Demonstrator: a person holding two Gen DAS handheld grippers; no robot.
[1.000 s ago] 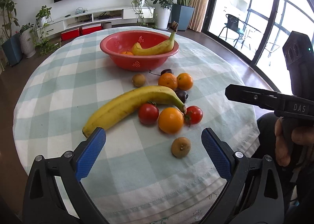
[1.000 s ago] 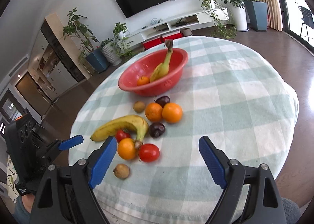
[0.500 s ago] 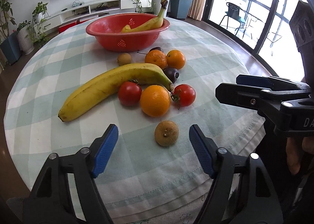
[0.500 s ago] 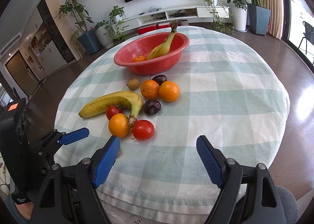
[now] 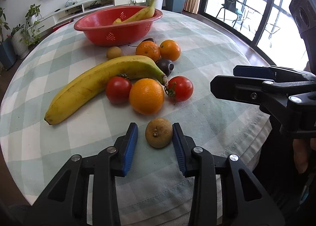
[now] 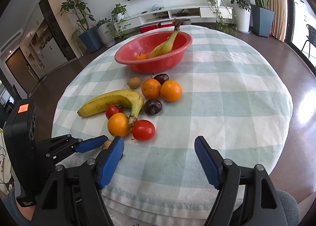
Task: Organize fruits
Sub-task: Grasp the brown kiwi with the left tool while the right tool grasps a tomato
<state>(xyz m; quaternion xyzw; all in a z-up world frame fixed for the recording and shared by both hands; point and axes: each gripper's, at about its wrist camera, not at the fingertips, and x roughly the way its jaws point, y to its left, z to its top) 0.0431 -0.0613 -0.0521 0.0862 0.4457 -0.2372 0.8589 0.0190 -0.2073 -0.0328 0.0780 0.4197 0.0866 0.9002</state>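
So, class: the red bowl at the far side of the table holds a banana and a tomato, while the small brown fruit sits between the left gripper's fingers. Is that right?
Not quite. In the right wrist view, the red bowl holds a banana and a small orange, not a tomato. The small brown fruit does sit between the closing left gripper's fingers.

Matt checked cloth (image 5: 207, 52), glossy plastic bowl (image 5: 118, 34).

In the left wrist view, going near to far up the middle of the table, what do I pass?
Brown fruit between the closing left gripper pads → nearest orange → dark plum → orange pair → red bowl with banana.
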